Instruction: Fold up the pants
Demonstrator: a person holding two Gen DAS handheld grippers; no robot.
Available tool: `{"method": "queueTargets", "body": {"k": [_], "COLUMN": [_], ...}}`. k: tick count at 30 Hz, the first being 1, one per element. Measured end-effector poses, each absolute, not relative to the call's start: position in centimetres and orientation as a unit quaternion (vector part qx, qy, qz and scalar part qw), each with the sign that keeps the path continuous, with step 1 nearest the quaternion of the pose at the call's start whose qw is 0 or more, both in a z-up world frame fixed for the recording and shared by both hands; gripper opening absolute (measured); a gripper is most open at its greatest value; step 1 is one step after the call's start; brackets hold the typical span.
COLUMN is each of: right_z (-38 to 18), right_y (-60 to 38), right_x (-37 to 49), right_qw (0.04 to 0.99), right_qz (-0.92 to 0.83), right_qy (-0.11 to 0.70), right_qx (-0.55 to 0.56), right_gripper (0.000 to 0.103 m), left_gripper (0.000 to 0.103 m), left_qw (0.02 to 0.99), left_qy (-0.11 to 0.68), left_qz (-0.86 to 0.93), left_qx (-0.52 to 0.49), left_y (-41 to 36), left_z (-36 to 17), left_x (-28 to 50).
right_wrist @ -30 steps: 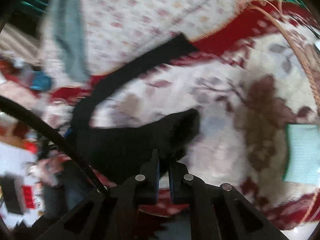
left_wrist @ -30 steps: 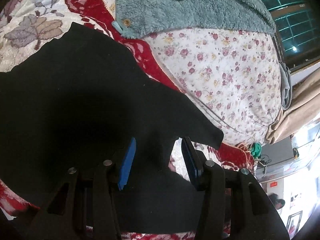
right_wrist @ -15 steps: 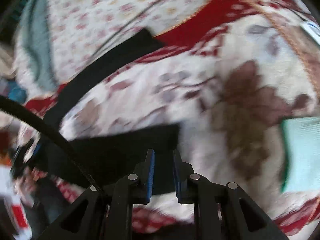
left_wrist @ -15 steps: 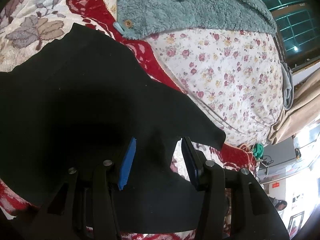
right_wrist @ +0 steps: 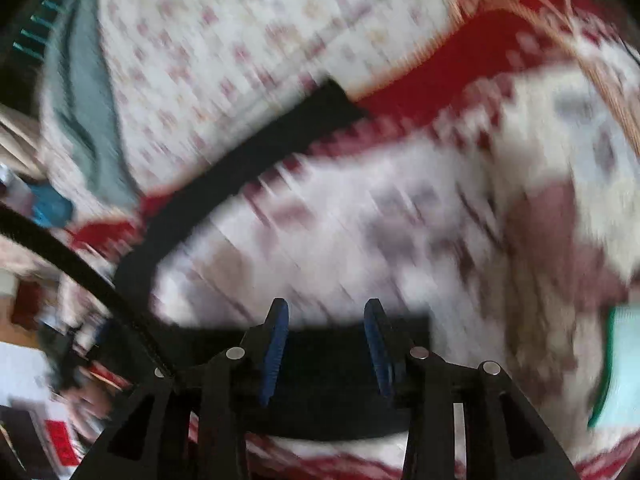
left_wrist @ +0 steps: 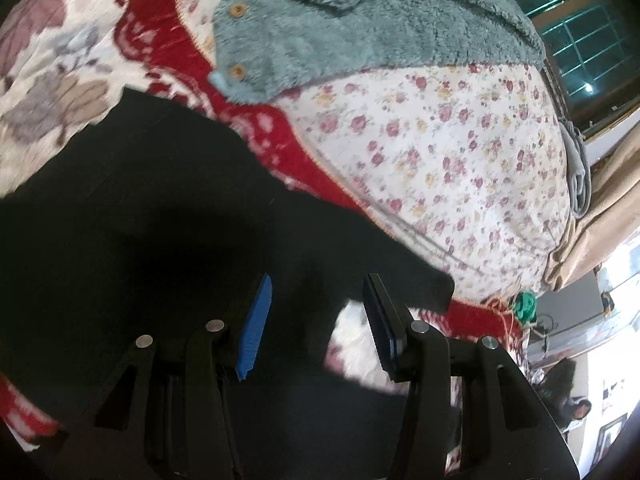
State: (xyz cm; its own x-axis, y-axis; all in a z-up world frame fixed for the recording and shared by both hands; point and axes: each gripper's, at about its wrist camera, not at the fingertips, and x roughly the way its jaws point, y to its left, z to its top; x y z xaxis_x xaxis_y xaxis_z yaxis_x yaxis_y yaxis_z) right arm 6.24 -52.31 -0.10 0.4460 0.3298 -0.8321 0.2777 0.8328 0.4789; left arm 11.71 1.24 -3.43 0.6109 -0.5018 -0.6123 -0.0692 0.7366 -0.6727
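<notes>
A bed carries everything here, covered by a blanket (left_wrist: 52, 92) with red borders and a cream field of brown and grey leaves. Black pants (left_wrist: 160, 208) lie spread flat on this blanket, one narrow leg (right_wrist: 256, 160) running out across the red border toward a white quilt with small pink flowers (left_wrist: 460, 152). That quilt lies on the bed just beyond the blanket. A fluffy grey-green jacket with wooden buttons (left_wrist: 360, 28) rests partly on the quilt and partly on the blanket. A pale green folded cloth (right_wrist: 624, 368) sits on the blanket, well apart from the pants; the right wrist view is blurred.
</notes>
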Motion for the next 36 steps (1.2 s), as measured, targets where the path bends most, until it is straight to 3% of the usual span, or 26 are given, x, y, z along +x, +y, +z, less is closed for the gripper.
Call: {"method": "queueTargets", "body": {"k": [5,9,14,22,23,24,25,27,36], "right_z": [0.7,-1.4,-5.5,-9.9,-10.0,-10.1,-10.0,-9.3,-3.1], "right_y": [-53.7,-54.6,-57.4,-56.9,-56.6,-56.4,-56.4,-56.0,-54.7], "right_x": [14.9,22.4,30.4,35.0,35.0,35.1,34.9,34.5,30.7], "right_qw": [0.805,0.793,0.783,0.763,0.762,0.759,0.759,0.770,0.822], "right_qz": [-0.020,-0.033,-0.053,-0.027,-0.010,0.003,0.015,0.016,0.017], "right_qy": [0.512,0.551,0.559,0.599,0.604,0.607,0.607,0.601,0.535], "right_qx": [0.300,0.258,0.270,0.242,0.232,0.234,0.237,0.214,0.195], "right_gripper": [0.038,0.038,0.038,0.038,0.034,0.018,0.011,0.005,0.005], "left_gripper": [0.046,0.046,0.046,0.046,0.046,0.046,0.046,0.046,0.046], "left_qw": [0.846,0.805,0.803,0.778,0.776,0.776,0.776,0.776,0.789], "left_qy": [0.416,0.458,0.454,0.490,0.494,0.498,0.498,0.498,0.451], "left_qz": [-0.146,-0.180,-0.180,-0.206,-0.207,-0.207,-0.206,-0.205,-0.171], "left_qx": [-0.300,-0.332,-0.342,-0.335,-0.332,-0.328,-0.327,-0.327,-0.380], "left_y": [-0.9,-1.1,-0.8,-2.8,-3.0,-3.2,-3.3,-3.3,0.7], "left_z": [-3.9,-5.9,-6.1,-7.5,-7.7,-7.8,-7.8,-7.8,-6.5], "left_x": [13.9,15.4,16.2,16.8,16.8,16.9,16.8,16.9,15.8]}}
